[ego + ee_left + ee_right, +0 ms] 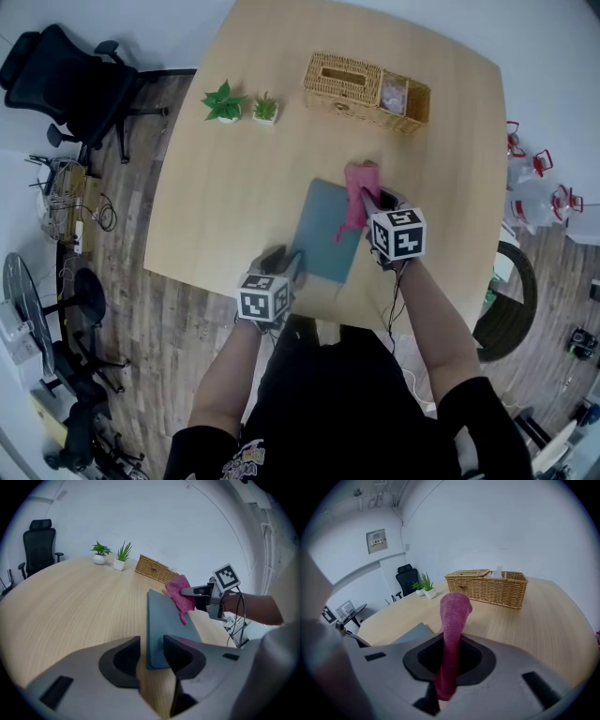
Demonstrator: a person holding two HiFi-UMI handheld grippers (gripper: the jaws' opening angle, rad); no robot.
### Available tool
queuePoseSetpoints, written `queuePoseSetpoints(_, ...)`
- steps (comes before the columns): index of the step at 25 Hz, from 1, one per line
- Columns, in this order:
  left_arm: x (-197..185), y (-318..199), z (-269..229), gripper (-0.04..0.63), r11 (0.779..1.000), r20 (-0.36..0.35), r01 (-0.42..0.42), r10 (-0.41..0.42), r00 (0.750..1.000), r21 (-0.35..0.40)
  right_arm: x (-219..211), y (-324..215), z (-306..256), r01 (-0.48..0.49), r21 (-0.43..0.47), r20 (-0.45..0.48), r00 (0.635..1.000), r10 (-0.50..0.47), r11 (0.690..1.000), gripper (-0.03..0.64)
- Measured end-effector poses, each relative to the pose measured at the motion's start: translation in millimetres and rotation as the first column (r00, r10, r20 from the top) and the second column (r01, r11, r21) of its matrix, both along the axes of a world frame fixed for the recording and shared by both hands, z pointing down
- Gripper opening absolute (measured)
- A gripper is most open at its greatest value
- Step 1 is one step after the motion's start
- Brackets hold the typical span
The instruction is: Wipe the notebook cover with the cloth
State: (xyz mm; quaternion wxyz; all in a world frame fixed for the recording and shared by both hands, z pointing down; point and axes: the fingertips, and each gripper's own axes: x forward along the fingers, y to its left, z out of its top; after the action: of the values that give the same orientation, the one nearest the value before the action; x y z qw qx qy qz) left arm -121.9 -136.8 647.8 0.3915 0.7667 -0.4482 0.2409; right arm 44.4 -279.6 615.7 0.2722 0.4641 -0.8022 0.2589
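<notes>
A blue-grey notebook [326, 230] lies flat on the wooden table [225, 197], near its front edge. My right gripper [367, 202] hovers over the notebook's far right part, shut on a pink cloth [359, 192] that hangs down onto the cover. In the right gripper view the cloth [453, 616] stands pinched between the jaws [451, 641], with the notebook [412, 633] low at the left. My left gripper [281, 261] sits at the notebook's near left corner. In the left gripper view that corner [157, 634] lies between the parted jaws [151, 644], with a thin gap at the left jaw.
A wicker basket [366, 91] with a tissue box stands at the table's far side. Two small potted plants [225, 101] [266, 109] stand left of it. A black office chair [66, 75] is on the floor beyond the table's left edge.
</notes>
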Motion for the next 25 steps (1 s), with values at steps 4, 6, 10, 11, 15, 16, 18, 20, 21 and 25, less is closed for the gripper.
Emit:
queuePoseSetpoints(4,0,-1,0,0.147,1.0,-0.002,0.0,-0.001,1.0,-0.004,-14,0,3,0.035,-0.007,-0.012,0.999,-0.035,0.999,0.058)
queuePoseSetpoints(6,0,-1,0,0.146,1.0,-0.004,0.001,-0.001,1.0,-0.005,-20,2,5,0.054,-0.01,-0.019,0.998,-0.054,0.999,0.058)
queuePoseSetpoints(10,0,-1,0,0.146,1.0,-0.006,0.001,-0.001,1.0,-0.004,-30,9,10,0.083,-0.023,-0.023,0.996,-0.084,0.996,0.058)
queuePoseSetpoints(11,0,-1,0,0.144,1.0,-0.006,0.0,0.0,1.0,-0.005,-33,11,10,0.09,-0.026,-0.022,0.996,-0.09,0.996,0.058)
queuePoseSetpoints(15,-1,-1,1,0.144,1.0,-0.005,0.002,-0.002,1.0,-0.005,-47,21,13,0.123,-0.037,-0.025,0.992,-0.124,0.992,0.058)
queuePoseSetpoints(16,-1,-1,1,0.144,1.0,-0.005,0.002,-0.002,1.0,-0.006,-50,24,13,0.134,-0.038,-0.027,0.99,-0.135,0.99,0.058)
queuePoseSetpoints(18,-1,-1,1,0.144,1.0,-0.006,0.001,-0.001,1.0,-0.006,-57,31,14,0.154,-0.041,-0.026,0.988,-0.155,0.987,0.058)
queuePoseSetpoints(20,-1,-1,0,0.144,1.0,-0.004,0.0,-0.001,1.0,-0.006,-63,39,14,0.17,-0.047,-0.02,0.985,-0.171,0.984,0.058)
queuePoseSetpoints(21,-1,0,0,0.144,1.0,-0.004,0.0,0.0,1.0,-0.006,-67,43,14,0.175,-0.05,-0.016,0.984,-0.176,0.983,0.058)
queuePoseSetpoints(25,-1,-1,0,0.143,1.0,-0.004,0.001,-0.001,1.0,-0.004,-79,60,15,0.193,-0.06,0.001,0.981,-0.193,0.979,0.058)
